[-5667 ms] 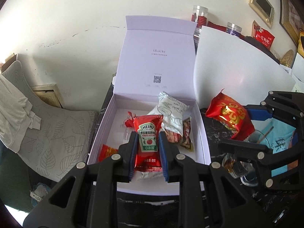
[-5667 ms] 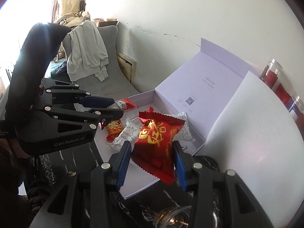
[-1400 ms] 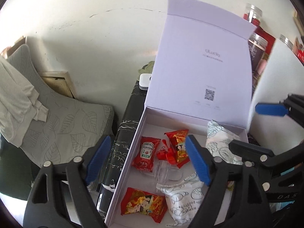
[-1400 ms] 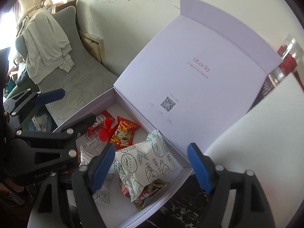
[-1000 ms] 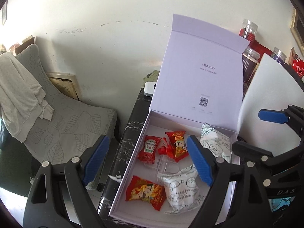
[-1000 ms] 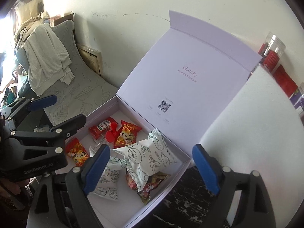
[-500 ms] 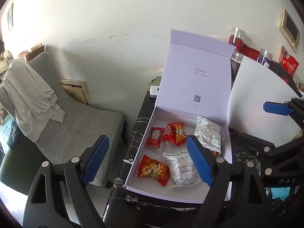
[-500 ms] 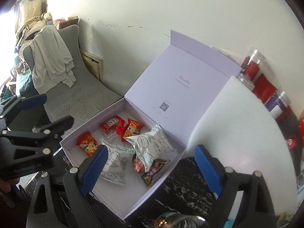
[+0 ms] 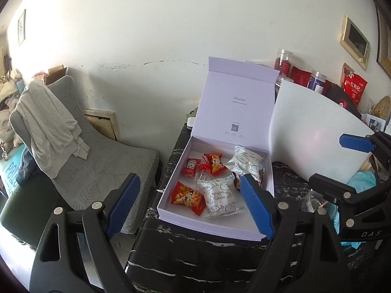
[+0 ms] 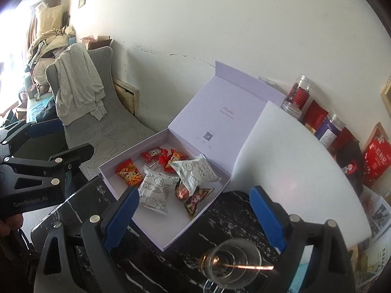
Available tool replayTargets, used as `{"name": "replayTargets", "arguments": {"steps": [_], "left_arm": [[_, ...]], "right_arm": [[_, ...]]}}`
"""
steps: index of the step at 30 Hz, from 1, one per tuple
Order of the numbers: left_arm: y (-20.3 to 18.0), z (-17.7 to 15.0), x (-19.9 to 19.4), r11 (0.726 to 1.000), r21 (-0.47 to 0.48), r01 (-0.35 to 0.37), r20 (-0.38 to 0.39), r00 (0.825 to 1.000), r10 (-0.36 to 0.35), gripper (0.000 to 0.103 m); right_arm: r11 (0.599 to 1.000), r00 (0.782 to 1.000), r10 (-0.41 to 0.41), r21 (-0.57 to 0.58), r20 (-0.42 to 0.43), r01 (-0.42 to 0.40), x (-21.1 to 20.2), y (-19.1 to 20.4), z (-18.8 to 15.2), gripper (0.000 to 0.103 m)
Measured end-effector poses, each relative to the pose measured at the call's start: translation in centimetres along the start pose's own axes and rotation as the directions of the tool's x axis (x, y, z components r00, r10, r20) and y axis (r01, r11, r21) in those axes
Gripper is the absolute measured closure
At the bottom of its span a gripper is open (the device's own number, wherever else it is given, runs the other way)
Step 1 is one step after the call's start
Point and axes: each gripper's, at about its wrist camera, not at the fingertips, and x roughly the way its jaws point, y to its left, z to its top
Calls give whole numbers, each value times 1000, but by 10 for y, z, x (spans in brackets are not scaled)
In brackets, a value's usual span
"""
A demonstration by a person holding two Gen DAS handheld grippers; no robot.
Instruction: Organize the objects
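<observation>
both claws gape wide and hold nothing: left gripper [image 9: 188, 204], right gripper [image 10: 193, 217]. right jaws have just been opening. beyond, on the dark table [image 9: 195, 256], the open box [image 9: 212, 222] holds snack packets [image 9: 221, 196] and a ketchup sachet [image 9: 190, 166].
</observation>
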Motion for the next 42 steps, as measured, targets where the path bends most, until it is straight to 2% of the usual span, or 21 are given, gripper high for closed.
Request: {"name": "replayTargets", "arguments": {"steps": [13,21,24,27,33,42], "left_arm": [[-23,-44,-46,998,27,-51,33,998,50,20],[-29,-74,-59,999,29,-44,42,998,43,20],[-31,-85,-58,999,25,-41,22,999,41,20],[-32,-97,-57,999,21,-47,14,999,46,20],[-37,-123,-54,998,24,-58,1,998,58,20],[-40,-146,-44,997,7,-73,-23,997,73,20]], "right_arm": [[999,997,-45,34,70,42,-42,9,-66,10],[996,997,-29,85,77,22,-51,18,-101,10],[991,997,-15,131,81,4,-54,14,-114,10],[985,997,-23,170,76,9,-52,13,-128,10],[988,996,-26,152,82,13,-42,19,-149,10],[986,998,25,161,62,-35,-21,26,-173,10]]}}
